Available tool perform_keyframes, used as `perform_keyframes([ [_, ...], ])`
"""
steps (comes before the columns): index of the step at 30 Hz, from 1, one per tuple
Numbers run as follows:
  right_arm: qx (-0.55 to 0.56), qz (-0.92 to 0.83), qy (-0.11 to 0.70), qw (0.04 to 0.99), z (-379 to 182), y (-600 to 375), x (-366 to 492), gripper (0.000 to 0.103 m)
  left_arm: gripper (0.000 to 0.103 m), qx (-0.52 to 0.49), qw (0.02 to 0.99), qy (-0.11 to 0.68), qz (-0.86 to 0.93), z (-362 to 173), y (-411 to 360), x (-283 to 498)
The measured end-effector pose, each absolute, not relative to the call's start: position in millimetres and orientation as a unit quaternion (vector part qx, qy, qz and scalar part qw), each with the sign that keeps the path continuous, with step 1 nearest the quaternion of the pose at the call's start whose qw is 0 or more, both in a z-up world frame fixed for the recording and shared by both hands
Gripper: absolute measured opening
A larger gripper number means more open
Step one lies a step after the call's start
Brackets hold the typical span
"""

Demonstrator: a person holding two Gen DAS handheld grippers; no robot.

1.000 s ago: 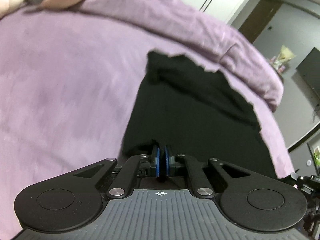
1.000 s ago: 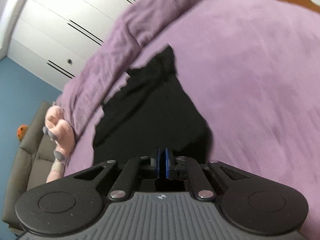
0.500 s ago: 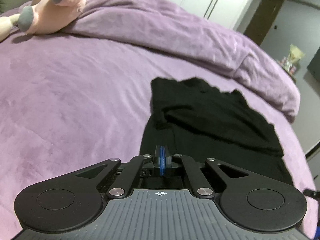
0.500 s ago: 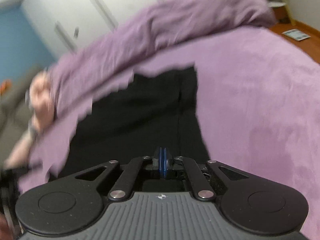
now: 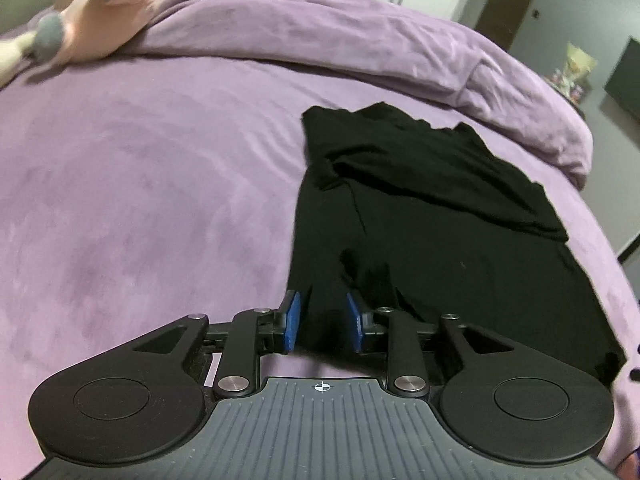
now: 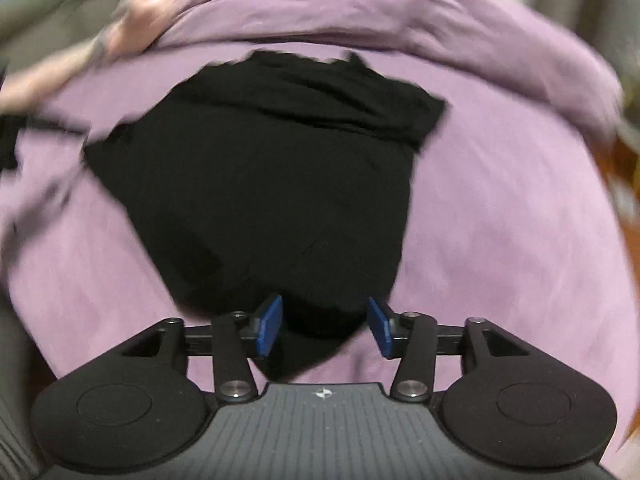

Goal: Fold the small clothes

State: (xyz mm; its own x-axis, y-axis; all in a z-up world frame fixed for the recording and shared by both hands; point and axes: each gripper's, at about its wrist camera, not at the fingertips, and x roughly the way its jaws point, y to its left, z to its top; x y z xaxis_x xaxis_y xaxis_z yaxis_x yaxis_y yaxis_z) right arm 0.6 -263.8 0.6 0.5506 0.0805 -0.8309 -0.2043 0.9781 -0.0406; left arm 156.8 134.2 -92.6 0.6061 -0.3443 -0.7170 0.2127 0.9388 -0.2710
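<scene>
Black knit garment (image 5: 420,208) lies part-folded on the purple velvety bedspread (image 5: 160,200), far edge doubled over, a pink plush toy (image 5: 100,4) far left. Left gripper (image 5: 323,322) jaws opening, near hem between the pads, not pinched. Right gripper (image 6: 324,326) likewise opening over the near hem, released. Judgement: let go fully, lift clear without dragging cloth, then smooth the fold.

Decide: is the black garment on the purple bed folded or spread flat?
Partly folded: the black garment has its far part doubled back as a second layer; the near part lies flat on the bed.
</scene>
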Motion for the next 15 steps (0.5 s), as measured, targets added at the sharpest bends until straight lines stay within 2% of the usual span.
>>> perform_keyframes([
  [1, -0.091, 0.092, 0.460, 0.878, 1, -260, 0, 0.062, 0.033, -0.083, 0.892, 0.417, -0.155, -93, 136, 153],
  [7, -0.198, 0.174, 0.465, 0.845, -25, -233, 5, 0.059, 0.034, -0.085, 0.888, 0.430, -0.138, -100, 143, 142],
  [9, -0.222, 0.182, 0.477, 0.830, -38, -228, 12, 0.017, 0.034, -0.079, 0.889, 0.430, -0.139, -99, 143, 143],
  [10, -0.200, 0.182, 0.482, 0.833, -39, -233, 18, 0.005, 0.035, -0.073, 0.890, 0.428, -0.140, -97, 143, 145],
  [12, -0.141, 0.173, 0.464, 0.857, -29, -246, 28, 0.004, 0.038, -0.066, 0.892, 0.422, -0.150, -95, 141, 149],
  [15, 0.022, 0.117, 0.422, 0.899, -9, -285, 54, 0.004, 0.040, -0.049, 0.894, 0.409, -0.175, -92, 130, 162],
])
